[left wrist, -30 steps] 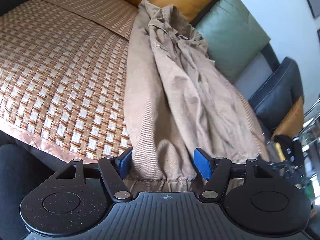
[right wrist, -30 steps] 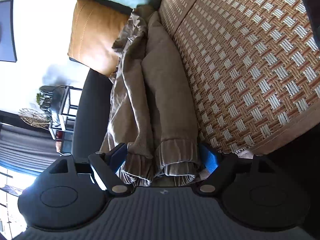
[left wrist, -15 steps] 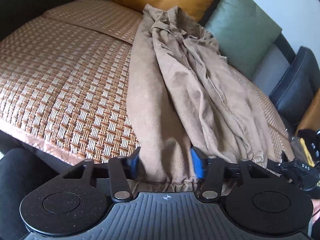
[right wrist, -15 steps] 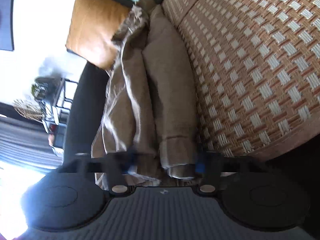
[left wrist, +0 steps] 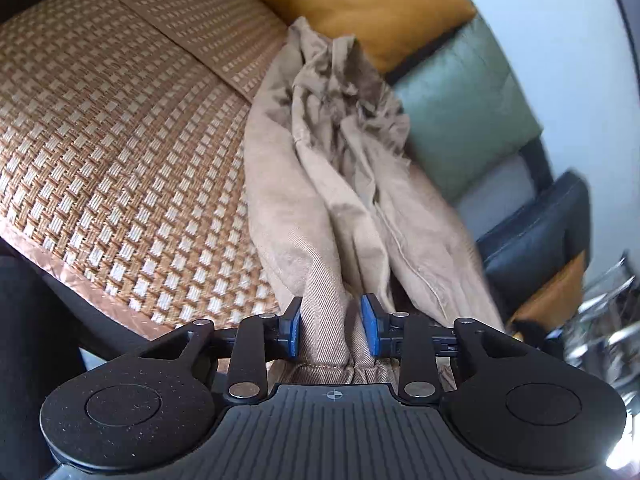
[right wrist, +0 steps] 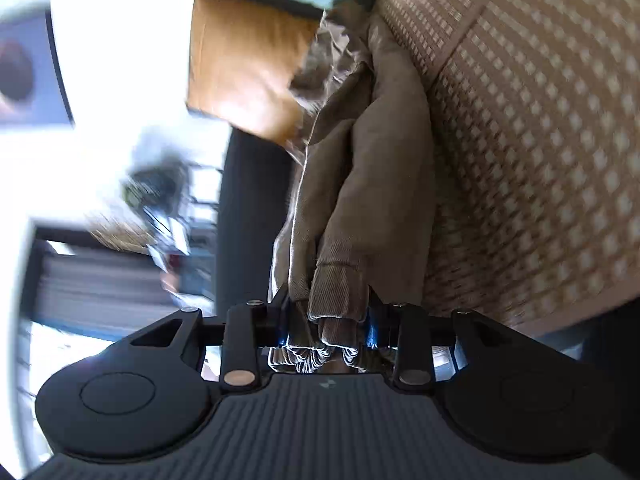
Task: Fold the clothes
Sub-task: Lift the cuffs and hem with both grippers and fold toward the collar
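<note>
A pair of tan twill trousers (left wrist: 344, 184) is laid lengthwise on the woven mat (left wrist: 120, 152) that covers the sofa seat, its long axis running from the front edge of the mat back to the orange cushion (left wrist: 360, 4) and the green cushion (left wrist: 460, 108). The gathered cuff of one leg is pinched between the blue pads of the left gripper (left wrist: 330, 331), whose jaws are opening slightly with the cloth pressed between them. The other cuff is bunched in the right gripper (right wrist: 328, 320), whose jaws are closing on it. Both cuffs are thus held at the front edge, and the rest of the garment stretches away from both grippers toward the cushions; neither hand is judged nearer. The waist end is crumpled against the cushions, the legs are creased and partly overlapped, and a side seam is visible. A fold would probably be made by carrying the cuffs toward the waist.
</note>
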`<act>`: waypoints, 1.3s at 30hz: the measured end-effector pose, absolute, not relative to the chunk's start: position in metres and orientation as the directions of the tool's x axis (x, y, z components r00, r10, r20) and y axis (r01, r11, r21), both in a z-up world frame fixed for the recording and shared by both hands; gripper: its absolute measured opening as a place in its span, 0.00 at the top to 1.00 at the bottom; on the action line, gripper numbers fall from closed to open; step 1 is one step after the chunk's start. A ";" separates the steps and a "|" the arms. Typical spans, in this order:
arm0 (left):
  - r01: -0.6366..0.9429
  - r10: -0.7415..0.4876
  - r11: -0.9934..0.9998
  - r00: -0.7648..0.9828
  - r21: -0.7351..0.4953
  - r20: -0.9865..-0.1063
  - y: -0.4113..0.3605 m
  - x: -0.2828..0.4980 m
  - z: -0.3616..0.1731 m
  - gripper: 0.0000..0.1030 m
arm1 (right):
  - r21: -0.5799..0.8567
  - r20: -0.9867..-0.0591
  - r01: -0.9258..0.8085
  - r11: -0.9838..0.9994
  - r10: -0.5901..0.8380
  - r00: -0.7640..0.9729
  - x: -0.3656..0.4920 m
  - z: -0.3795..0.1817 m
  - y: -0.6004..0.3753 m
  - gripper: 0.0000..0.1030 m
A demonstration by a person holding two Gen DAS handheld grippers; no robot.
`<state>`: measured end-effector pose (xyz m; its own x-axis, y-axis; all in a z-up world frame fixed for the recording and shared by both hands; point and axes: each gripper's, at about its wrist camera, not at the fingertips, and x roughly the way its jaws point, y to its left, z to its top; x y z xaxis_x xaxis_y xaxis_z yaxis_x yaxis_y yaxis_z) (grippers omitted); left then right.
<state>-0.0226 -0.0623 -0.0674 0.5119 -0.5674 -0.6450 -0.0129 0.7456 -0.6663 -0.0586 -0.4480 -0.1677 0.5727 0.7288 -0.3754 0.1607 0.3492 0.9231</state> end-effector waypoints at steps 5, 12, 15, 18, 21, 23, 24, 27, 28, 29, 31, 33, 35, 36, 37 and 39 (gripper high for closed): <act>0.011 -0.493 0.828 0.493 -0.561 -0.717 -0.063 -0.043 -0.093 0.36 | 0.861 -0.502 0.232 0.452 0.685 0.528 -0.065 -0.191 -0.447 0.45; 0.060 -0.515 0.829 0.468 -0.556 -0.718 -0.058 -0.047 -0.109 0.24 | 0.846 -0.526 0.248 0.472 0.665 0.529 -0.075 -0.208 -0.452 0.31; 0.048 -0.533 0.813 0.460 -0.580 -0.710 -0.055 -0.046 -0.117 0.19 | 0.851 -0.519 0.255 0.459 0.661 0.542 -0.076 -0.215 -0.452 0.28; 0.088 -0.539 0.819 0.454 -0.567 -0.709 -0.065 -0.046 -0.115 0.15 | 0.861 -0.505 0.267 0.433 0.661 0.556 -0.076 -0.224 -0.450 0.25; 0.152 -0.552 0.821 0.460 -0.550 -0.696 -0.074 -0.053 -0.107 0.17 | 0.882 -0.469 0.268 0.388 0.673 0.572 -0.075 -0.234 -0.448 0.26; 0.145 -0.557 0.815 0.465 -0.562 -0.688 -0.070 -0.055 -0.106 0.18 | 0.892 -0.451 0.265 0.366 0.675 0.584 -0.077 -0.237 -0.448 0.24; 0.124 -0.551 0.817 0.461 -0.564 -0.696 -0.069 -0.053 -0.110 0.18 | 0.896 -0.442 0.264 0.356 0.676 0.590 -0.077 -0.238 -0.449 0.24; 0.089 -0.537 0.821 0.454 -0.564 -0.710 -0.068 -0.048 -0.119 0.15 | 0.900 -0.436 0.271 0.343 0.673 0.597 -0.079 -0.242 -0.453 0.25; 0.096 -0.539 0.821 0.457 -0.563 -0.708 -0.068 -0.049 -0.118 0.14 | 0.901 -0.434 0.273 0.338 0.672 0.600 -0.079 -0.243 -0.455 0.25; 0.104 -0.540 0.821 0.460 -0.562 -0.705 -0.069 -0.050 -0.118 0.14 | 0.901 -0.433 0.275 0.334 0.671 0.602 -0.080 -0.245 -0.456 0.24; 0.096 -0.552 0.808 0.468 -0.582 -0.690 -0.064 -0.054 -0.117 0.15 | 0.903 -0.429 0.269 0.335 0.671 0.605 -0.080 -0.244 -0.456 0.24; 0.049 -0.584 0.764 0.477 -0.643 -0.657 -0.048 -0.059 -0.119 0.16 | 0.905 -0.425 0.269 0.329 0.672 0.606 -0.082 -0.244 -0.458 0.24; 0.005 -0.611 0.717 0.488 -0.697 -0.624 -0.033 -0.065 -0.123 0.17 | 0.905 -0.425 0.269 0.329 0.674 0.605 -0.083 -0.242 -0.459 0.24; -0.009 -0.608 0.711 0.495 -0.703 -0.621 -0.028 -0.066 -0.125 0.16 | 0.904 -0.428 0.267 0.334 0.674 0.603 -0.081 -0.241 -0.457 0.24; -0.025 -0.603 0.710 0.495 -0.704 -0.626 -0.027 -0.064 -0.128 0.16 | 0.902 -0.430 0.265 0.340 0.674 0.601 -0.080 -0.239 -0.456 0.24; -0.027 -0.625 0.690 0.482 -0.724 -0.614 -0.032 -0.058 -0.134 0.21 | 0.899 -0.436 0.262 0.351 0.674 0.597 -0.077 -0.237 -0.453 0.23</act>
